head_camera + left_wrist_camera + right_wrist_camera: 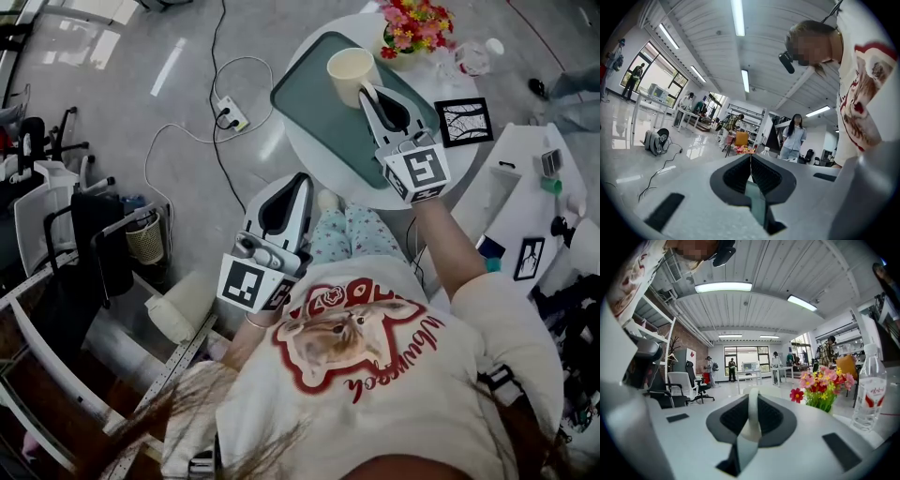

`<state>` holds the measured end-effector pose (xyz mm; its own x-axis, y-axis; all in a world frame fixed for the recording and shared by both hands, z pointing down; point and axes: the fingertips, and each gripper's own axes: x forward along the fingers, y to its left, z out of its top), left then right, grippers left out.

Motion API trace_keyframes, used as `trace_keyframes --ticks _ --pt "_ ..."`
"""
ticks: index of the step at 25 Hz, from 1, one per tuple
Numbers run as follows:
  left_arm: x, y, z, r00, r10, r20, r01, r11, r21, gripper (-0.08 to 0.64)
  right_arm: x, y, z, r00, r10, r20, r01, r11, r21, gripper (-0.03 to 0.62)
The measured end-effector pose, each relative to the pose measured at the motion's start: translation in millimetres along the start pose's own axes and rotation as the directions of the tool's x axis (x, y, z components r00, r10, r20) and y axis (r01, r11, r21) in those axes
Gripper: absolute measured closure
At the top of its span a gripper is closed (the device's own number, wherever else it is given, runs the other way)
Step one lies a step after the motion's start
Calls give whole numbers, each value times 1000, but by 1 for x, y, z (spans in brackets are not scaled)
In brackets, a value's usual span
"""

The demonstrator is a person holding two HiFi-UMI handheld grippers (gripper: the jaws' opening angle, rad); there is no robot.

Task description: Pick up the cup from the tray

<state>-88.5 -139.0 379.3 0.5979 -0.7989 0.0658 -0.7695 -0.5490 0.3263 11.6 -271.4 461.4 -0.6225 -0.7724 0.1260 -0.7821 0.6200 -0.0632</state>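
Right gripper (pixel 364 89) pinches the cream cup (pixel 349 70) by its wall, jaws nearly together, over the green tray (pixel 309 98) on the round white bench (pixel 326 167). Flowers (pixel 415 23) and a bottle (pixel 473 56) stand beyond. Left gripper (pixel 302 178), jaws together on nothing, is held beside the bench.

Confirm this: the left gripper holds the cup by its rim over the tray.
Wrong gripper: it is the right gripper that holds the cup by its rim over the tray, as the head view shows.
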Motion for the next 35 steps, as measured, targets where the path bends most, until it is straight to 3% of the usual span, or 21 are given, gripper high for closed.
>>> trace_keyframes --ticks 35 --pt "9 -27 60 991 -66 115 52 992 119 545 -38 11 139 979 -26 202 31 999 -23 539"
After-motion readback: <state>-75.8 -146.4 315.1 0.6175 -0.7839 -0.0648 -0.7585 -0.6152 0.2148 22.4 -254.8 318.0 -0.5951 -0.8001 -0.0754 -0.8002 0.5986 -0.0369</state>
